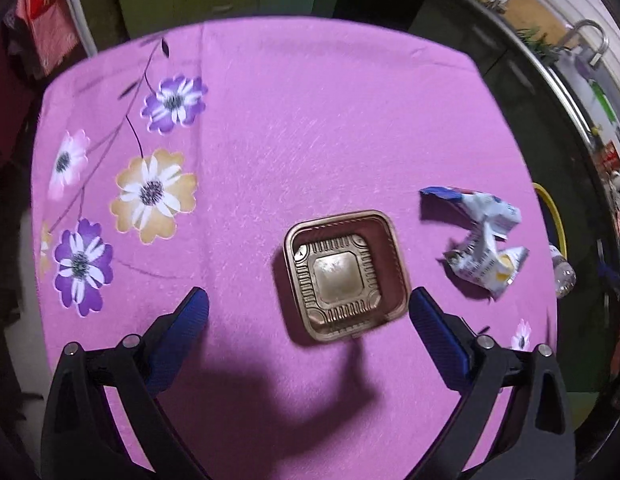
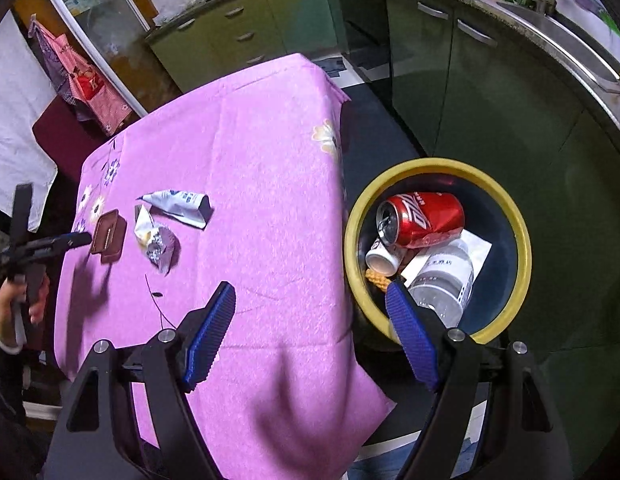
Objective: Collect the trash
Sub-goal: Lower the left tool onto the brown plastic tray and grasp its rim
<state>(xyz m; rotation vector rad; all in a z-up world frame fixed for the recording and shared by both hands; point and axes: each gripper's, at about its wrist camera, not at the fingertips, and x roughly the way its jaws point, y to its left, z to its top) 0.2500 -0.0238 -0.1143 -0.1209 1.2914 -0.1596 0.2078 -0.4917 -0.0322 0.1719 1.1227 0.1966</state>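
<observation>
A brown square plastic tray lies on the pink flowered tablecloth. My left gripper is open above it, its right pad close to the tray's right edge. A crumpled white and blue wrapper lies to the tray's right. In the right wrist view the tray and wrapper lie far left, with the left gripper beside the tray. My right gripper is open and empty over the table's right edge, next to a yellow-rimmed bin holding a red can and a clear bottle.
The bin stands on the floor right of the table. Green kitchen cabinets and a counter with a sink run behind it. A cloth hangs at the far left. The bin's rim and a bottle show past the table edge.
</observation>
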